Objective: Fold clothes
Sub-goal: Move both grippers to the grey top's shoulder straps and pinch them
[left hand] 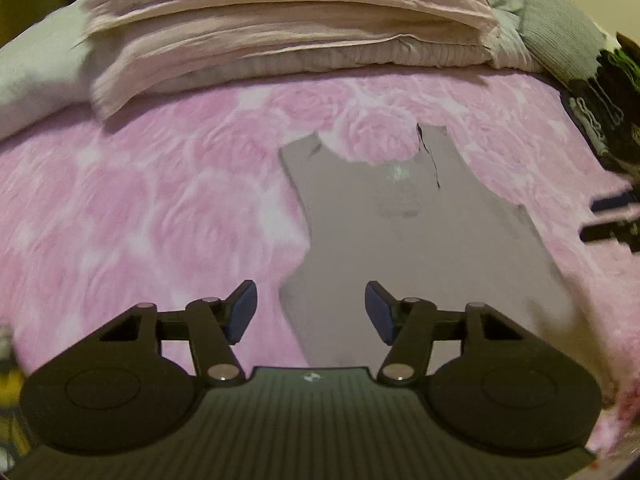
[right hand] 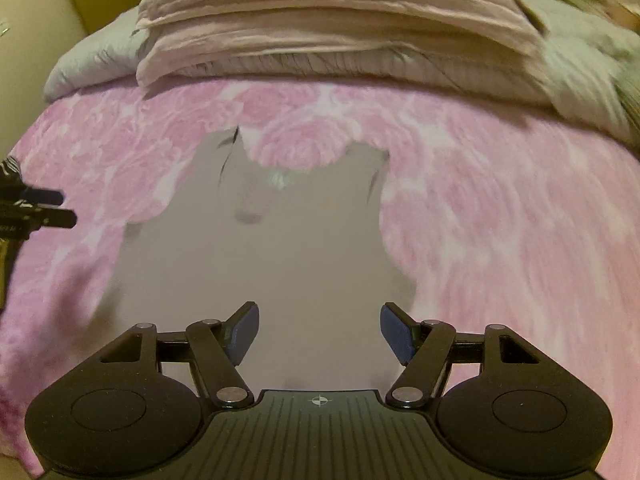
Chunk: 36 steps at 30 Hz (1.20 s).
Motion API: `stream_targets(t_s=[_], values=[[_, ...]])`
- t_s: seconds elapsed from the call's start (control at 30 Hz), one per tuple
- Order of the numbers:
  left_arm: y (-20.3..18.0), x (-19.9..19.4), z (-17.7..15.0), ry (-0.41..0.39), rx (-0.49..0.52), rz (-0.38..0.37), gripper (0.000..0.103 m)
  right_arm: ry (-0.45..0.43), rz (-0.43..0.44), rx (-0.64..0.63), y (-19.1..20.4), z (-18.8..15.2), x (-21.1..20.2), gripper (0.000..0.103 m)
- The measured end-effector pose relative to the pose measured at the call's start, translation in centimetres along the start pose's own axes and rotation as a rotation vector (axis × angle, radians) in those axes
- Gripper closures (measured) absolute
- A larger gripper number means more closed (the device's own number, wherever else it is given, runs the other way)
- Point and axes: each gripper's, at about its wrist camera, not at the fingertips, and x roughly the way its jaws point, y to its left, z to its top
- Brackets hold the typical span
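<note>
A pale grey sleeveless top (left hand: 420,240) lies flat on a pink rose-patterned blanket (left hand: 140,208), neckline away from me and straps spread. In the right wrist view the same top (right hand: 272,264) fills the middle. My left gripper (left hand: 311,312) hovers open over the top's lower left edge, nothing between its blue pads. My right gripper (right hand: 320,334) is open above the top's lower hem, also holding nothing. The right gripper's fingers (left hand: 612,216) show at the right edge of the left wrist view, and the left gripper's fingers (right hand: 44,208) at the left edge of the right wrist view.
A stack of folded pinkish bedding (left hand: 288,28) and a grey-white duvet (right hand: 88,64) lie across the far side of the bed. Dark clothing (left hand: 604,92) and a grey knit item (left hand: 560,32) sit at the far right. Pink blanket (right hand: 500,216) spreads on both sides of the top.
</note>
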Motion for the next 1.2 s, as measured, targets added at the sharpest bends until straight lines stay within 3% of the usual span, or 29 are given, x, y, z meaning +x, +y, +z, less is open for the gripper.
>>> stream_targets(t_s=[0.1,0.2,0.4,0.73,0.8,0.83,0.9,1.0,1.13,1.2], values=[[0.9,4.3,2.9,-0.028,0.091,-0.003,0.048,-0.046,0.028,-0.072,-2.5,3.0,3.4,0.039],[1.9,8.1,5.9,-0.049,0.133,-0.015,0.048,-0.068,0.053,-0.104,-4.8,6.0,7.0,0.05],[2.6,14.5,10.0,-0.058,0.265,-0.026,0.062,-0.058,0.057,-0.187,-7.7,10.2,12.9,0.063],[2.9,20.4,11.9,0.002,0.387,-0.067,0.067,-0.018,0.069,-0.261,-8.9,12.0,18.3,0.063],[2.7,20.9,11.7,0.001,0.402,-0.074,0.072,-0.007,0.078,-0.266,-8.7,12.0,19.1,0.065],[2.7,20.9,11.6,-0.002,0.404,-0.086,0.081,-0.004,0.086,-0.273,-8.5,11.9,19.3,0.071],[2.3,20.9,11.7,0.003,0.408,-0.114,0.099,-0.006,0.108,-0.286,-8.0,11.9,19.1,0.103],[1.2,20.3,11.1,-0.012,0.455,-0.092,0.102,-0.037,0.082,-0.318,-7.4,11.6,17.8,0.103],[1.1,16.7,10.2,-0.1,0.377,-0.078,0.102,-0.186,0.034,-0.336,-6.4,9.5,11.5,0.103],[0.9,13.0,9.0,-0.174,0.327,-0.085,0.102,-0.261,0.012,-0.342,-5.7,7.6,7.5,0.103]])
